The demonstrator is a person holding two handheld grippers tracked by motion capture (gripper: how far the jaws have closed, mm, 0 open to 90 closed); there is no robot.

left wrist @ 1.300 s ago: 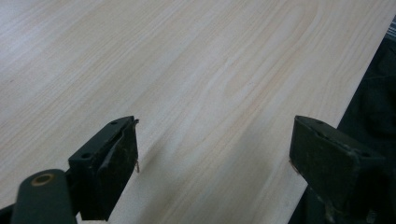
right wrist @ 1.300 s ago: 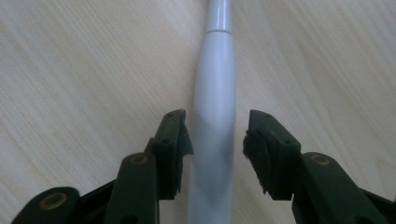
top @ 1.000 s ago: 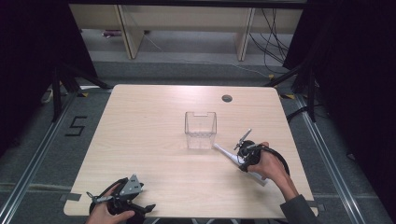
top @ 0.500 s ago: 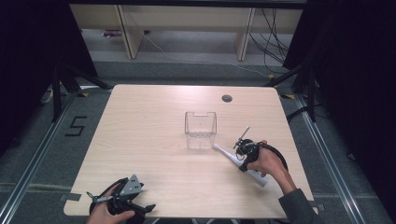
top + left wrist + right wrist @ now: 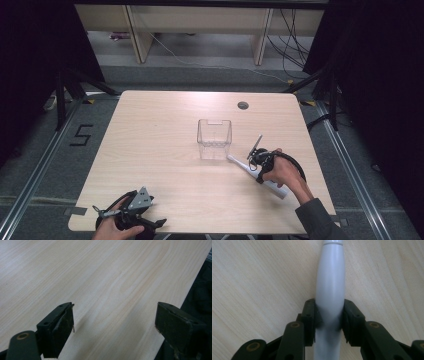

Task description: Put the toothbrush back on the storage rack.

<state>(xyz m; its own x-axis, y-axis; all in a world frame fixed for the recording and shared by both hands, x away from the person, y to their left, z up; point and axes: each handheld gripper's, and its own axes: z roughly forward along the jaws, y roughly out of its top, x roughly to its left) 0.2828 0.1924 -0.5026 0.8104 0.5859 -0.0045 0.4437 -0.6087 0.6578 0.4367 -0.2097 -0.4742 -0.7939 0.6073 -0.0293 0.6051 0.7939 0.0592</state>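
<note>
A long white handle-shaped object (image 5: 241, 166) lies on the wooden table (image 5: 150, 135), right of centre, its narrow end near a clear plastic box (image 5: 214, 138). My right gripper (image 5: 258, 170) comes down on its middle. In the right gripper view the white object (image 5: 330, 282) runs straight up between the jaws, and both pads (image 5: 310, 312) press on its sides; the jaws have just been closing on it. My left gripper (image 5: 150, 215) rests at the table's front left edge. Its jaws stand wide apart in the left gripper view (image 5: 115, 317), with bare wood between them.
The clear box stands upright at the table's middle and looks empty. A round cable hole (image 5: 243, 105) sits near the far edge. Dark curtains flank the table, and shelving with cables stands behind it. The table's front edge runs close by the left gripper.
The right hand has shifted slightly toward the box and settled lower over the white object. The left hand has stayed put.
</note>
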